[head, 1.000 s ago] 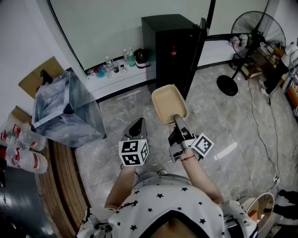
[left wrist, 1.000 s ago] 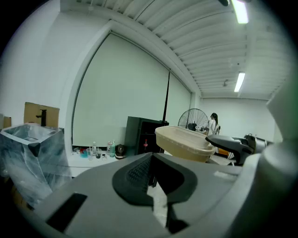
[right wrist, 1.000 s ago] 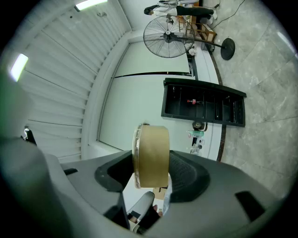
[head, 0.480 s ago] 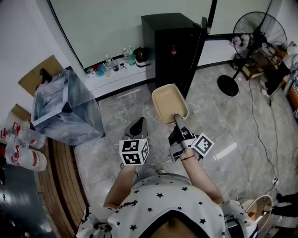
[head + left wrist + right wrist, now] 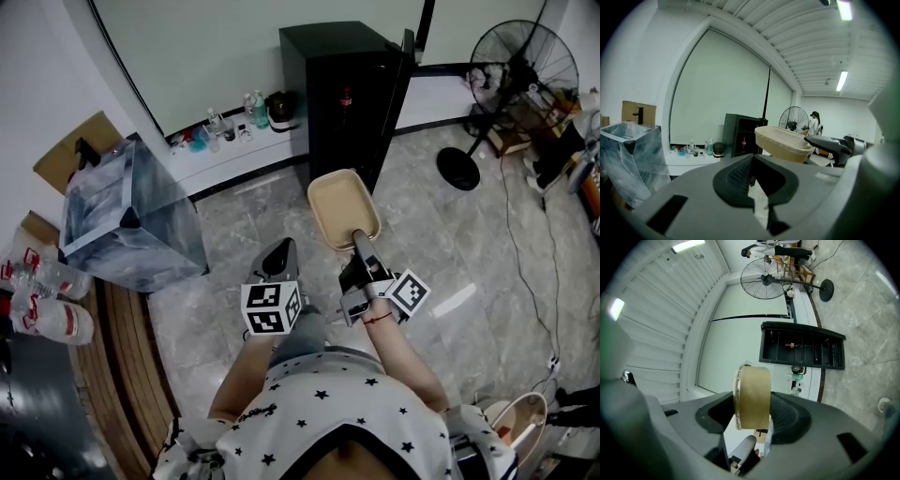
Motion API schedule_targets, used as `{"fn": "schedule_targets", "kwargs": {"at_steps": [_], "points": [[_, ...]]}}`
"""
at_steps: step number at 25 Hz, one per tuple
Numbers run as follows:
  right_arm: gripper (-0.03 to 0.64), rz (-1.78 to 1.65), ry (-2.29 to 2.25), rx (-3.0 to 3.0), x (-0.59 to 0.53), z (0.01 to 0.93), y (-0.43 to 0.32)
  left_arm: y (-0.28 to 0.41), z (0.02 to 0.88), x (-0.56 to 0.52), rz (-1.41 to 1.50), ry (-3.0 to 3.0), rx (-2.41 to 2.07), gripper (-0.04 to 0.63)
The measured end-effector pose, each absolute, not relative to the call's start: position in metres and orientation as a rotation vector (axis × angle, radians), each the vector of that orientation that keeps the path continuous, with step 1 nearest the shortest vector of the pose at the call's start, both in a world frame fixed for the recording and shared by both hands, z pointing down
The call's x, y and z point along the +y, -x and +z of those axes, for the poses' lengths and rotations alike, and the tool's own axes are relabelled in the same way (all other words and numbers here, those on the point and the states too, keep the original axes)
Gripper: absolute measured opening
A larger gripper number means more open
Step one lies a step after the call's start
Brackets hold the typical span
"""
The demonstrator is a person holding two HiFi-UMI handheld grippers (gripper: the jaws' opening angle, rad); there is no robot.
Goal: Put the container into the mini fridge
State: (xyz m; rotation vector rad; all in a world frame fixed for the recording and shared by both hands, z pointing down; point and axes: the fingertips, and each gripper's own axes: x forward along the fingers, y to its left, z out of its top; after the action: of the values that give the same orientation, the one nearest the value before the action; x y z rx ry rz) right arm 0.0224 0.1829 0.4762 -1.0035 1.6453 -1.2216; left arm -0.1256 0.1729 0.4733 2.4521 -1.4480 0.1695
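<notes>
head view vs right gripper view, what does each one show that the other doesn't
Only the head view shows the person's star-print shirt, the plastic-lined bin and the bottles lying at the left. Only the right gripper view shows the ceiling lights and, edge-on, the jaws of the right gripper pressed on the sides of the container. Both show the container, the open mini fridge and the standing fan.

container (image 5: pixel 343 208): beige | mini fridge (image 5: pixel 323 103): black | floor (image 5: pixel 450 244): grey marbled | shirt (image 5: pixel 347 412): white, black stars | fan (image 5: pixel 520 66): black
</notes>
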Motion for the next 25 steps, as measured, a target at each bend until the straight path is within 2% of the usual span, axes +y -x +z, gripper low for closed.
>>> {"fn": "schedule_targets", "kwargs": {"at_steps": [11, 25], "points": [[0.216, -1.217, 1.022, 1.633, 0.134, 0.472, -0.051, 0.093, 0.469, 0.121, 0.179, -2.466, -1.416, 0.012], [0.216, -1.194, 1.075, 1.587, 0.018, 0.470, -0.091, 0.053, 0.473, -0.006, 0.176, -2.489, -1.331, 0.012]]}}
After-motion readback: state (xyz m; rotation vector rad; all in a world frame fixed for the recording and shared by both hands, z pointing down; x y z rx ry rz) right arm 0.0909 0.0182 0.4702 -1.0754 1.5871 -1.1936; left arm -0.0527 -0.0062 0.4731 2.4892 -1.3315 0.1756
